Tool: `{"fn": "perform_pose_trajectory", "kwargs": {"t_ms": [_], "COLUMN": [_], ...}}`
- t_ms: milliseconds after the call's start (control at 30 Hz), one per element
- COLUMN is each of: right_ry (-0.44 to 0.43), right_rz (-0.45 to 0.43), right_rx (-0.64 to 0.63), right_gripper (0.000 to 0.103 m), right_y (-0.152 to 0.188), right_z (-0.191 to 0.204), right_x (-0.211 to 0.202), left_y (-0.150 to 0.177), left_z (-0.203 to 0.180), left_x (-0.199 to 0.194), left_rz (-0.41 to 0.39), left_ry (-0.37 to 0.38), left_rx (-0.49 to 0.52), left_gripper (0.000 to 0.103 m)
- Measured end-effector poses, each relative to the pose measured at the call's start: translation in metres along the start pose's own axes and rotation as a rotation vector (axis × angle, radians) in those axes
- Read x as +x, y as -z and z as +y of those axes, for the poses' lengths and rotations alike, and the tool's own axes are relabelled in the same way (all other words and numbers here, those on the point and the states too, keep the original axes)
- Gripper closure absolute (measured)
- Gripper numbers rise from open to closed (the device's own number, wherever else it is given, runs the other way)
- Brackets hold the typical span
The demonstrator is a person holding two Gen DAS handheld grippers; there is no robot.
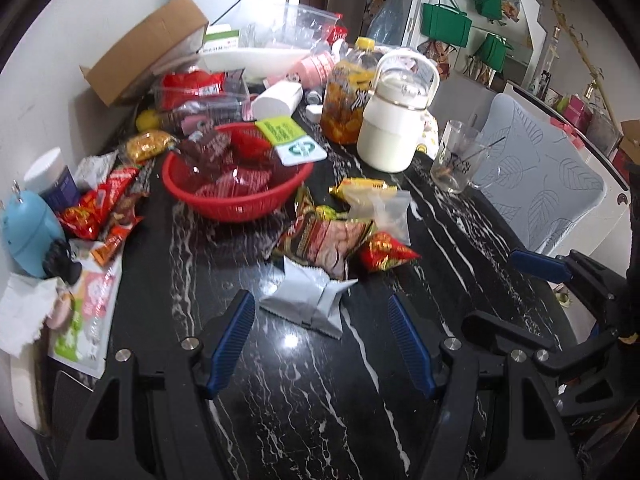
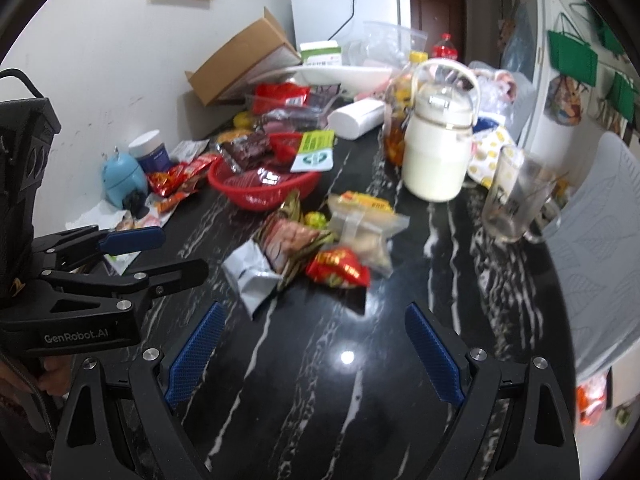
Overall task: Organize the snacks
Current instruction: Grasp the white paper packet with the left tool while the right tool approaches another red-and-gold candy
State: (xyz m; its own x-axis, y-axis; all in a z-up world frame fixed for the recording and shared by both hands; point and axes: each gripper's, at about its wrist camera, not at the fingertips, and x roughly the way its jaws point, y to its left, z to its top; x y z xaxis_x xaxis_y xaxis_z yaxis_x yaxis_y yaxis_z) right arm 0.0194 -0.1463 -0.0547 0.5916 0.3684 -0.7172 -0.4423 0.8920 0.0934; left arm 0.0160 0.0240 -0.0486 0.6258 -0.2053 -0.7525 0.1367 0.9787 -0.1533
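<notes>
Left gripper (image 1: 322, 322): spread wide, empty, low centre of frame above black marble table (image 1: 304, 400). Right gripper (image 2: 316, 344): likewise spread, empty. Loose snack packets (image 1: 332, 236) mid-frame; red basket (image 1: 236, 176) just upper left, partly filled.

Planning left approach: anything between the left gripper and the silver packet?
Nothing: in the left wrist view only bare black marble table lies between the open left gripper and the silver packet.

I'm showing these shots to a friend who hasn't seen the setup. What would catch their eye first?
Probably the red basket of dark snack packs at mid-table, then the loose pile of wrappers on the black marble table before it. The white jug stands tall to the right, and both open grippers frame the foreground.
</notes>
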Motion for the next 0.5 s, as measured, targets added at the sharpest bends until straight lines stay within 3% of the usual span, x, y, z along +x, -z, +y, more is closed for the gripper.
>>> {"fn": "perform_pose_trajectory", "kwargs": {"t_ms": [500], "right_ry": [-0.023], "right_rz": [0.098], "right_rx": [0.068], "right_gripper": [0.01], "right_y": [0.017], "right_z": [-0.018], "right_x": [0.044], "left_y": [0.011], "left_z": [0.015], "left_x": [0.048], "left_rz": [0.092], "left_ry": [0.019], "left_rx": [-0.039], "left_gripper": [0.035]}}
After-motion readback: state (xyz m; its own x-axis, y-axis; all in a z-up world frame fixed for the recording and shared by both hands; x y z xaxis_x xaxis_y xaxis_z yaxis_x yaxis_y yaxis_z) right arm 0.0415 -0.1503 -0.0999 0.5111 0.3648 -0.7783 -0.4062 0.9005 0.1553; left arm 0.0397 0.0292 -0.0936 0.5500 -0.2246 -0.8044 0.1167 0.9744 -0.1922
